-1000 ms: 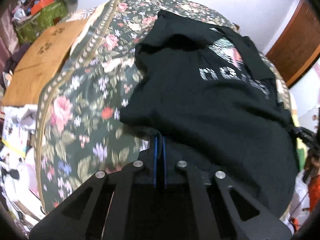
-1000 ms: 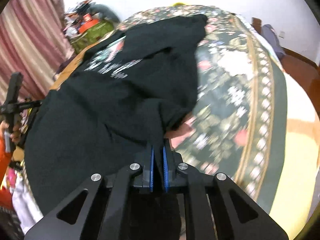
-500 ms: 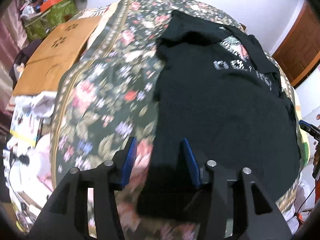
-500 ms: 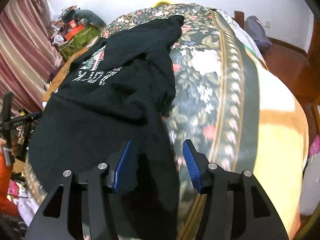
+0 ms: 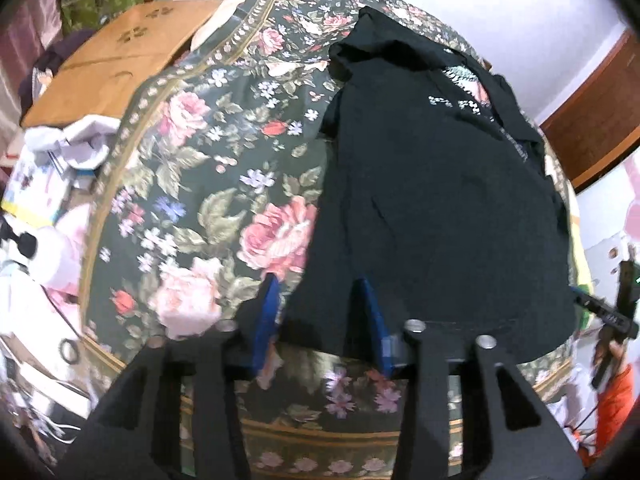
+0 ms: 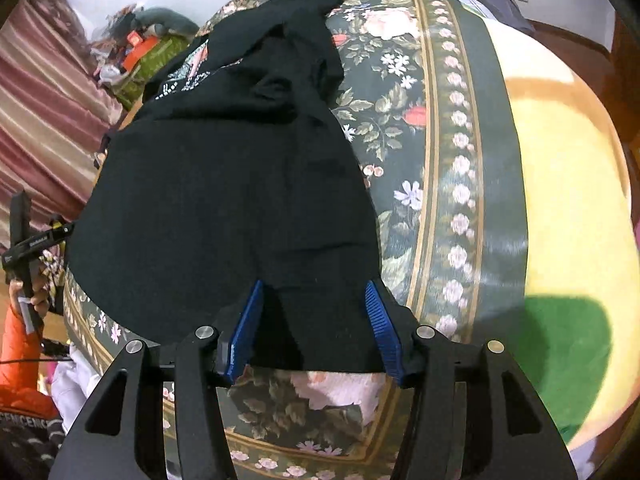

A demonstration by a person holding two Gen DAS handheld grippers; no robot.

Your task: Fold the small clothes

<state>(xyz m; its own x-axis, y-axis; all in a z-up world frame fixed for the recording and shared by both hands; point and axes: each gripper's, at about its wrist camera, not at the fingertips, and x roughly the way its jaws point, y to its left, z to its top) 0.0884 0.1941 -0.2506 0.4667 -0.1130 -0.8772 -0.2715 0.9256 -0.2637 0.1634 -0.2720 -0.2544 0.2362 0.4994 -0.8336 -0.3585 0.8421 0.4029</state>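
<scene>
A black T-shirt [image 5: 432, 200] with a white printed logo lies spread on a floral bed cover [image 5: 208, 200]. Its hem is nearest me and its collar end is far. My left gripper [image 5: 320, 300] is open, its blue pads on either side of the hem's left corner. In the right wrist view the same shirt [image 6: 224, 184] fills the left half. My right gripper [image 6: 314, 300] is open over the hem's right corner, with cloth lying between the pads. Neither gripper holds the shirt.
A brown cardboard box [image 5: 120, 56] and loose papers and clutter [image 5: 48, 184] lie left of the bed. A yellow blanket [image 6: 568, 208] covers the bed's right side. A wooden door [image 5: 596, 120] stands at the right. The other gripper's handle [image 6: 24, 240] shows at the left edge.
Both grippers were shut on the shirt's hem corners one second ago. They have opened and let the hem drop flat on the bed, then drawn back a little toward me.
</scene>
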